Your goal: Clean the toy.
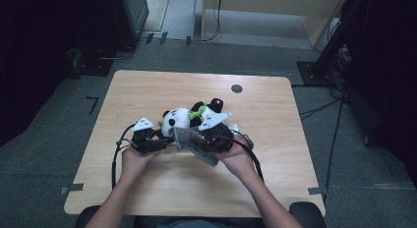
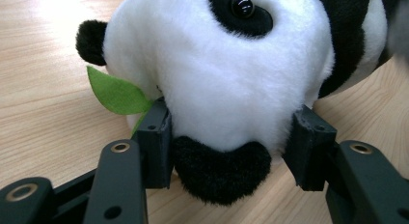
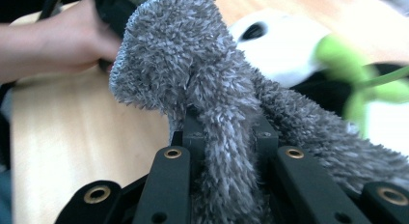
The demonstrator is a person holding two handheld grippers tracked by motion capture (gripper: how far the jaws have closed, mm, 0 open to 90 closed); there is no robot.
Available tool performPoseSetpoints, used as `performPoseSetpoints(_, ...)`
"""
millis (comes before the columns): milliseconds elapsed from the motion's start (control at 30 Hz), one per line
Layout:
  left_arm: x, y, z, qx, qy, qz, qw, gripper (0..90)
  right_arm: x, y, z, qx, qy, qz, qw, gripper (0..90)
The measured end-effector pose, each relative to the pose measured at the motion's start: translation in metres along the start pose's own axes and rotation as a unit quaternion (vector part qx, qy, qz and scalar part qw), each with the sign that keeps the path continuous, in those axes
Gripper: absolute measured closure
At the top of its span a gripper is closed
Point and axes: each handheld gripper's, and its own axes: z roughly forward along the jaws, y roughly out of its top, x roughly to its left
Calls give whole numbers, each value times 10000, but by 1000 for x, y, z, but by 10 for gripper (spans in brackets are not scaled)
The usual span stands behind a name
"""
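At mid-table your left gripper point(image 2: 230, 137) pinched the plush black-and-white panda point(image 2: 217, 74) while your right gripper point(image 3: 226, 137) clamped the fuzzy grey cloth point(image 3: 193, 69); steadier wiping needed firmer hold.

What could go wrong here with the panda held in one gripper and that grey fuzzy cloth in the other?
The left gripper clamps the plush panda only low on its soft head, so it could squeeze out if tugged. The right gripper pinches a narrow fold of the grey cloth; the loose rest might snag on the panda's green leaf or slip free. Both grippers sit close together, so they may bump.
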Motion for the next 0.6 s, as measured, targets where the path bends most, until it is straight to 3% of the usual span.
performPoseSetpoints(67,0,0,0,24,-15,-28,10000,419,10,-12,11,167,164,-28,9997,757)
performPoseSetpoints(267,-1,2,-1,69,-2,-37,10000,406,15,-27,37,505,425,73,9978,757)
performPoseSetpoints(367,-2,2,-1,74,0,-16,10000,411,16,-31,54,656,444,47,9968,757)
performPoseSetpoints(567,-6,2,-1,127,63,102,9998,416,13,-27,75,445,438,205,9978,757)
performPoseSetpoints(600,-6,2,-1,132,82,128,9998,417,12,-23,80,383,307,227,9985,758)
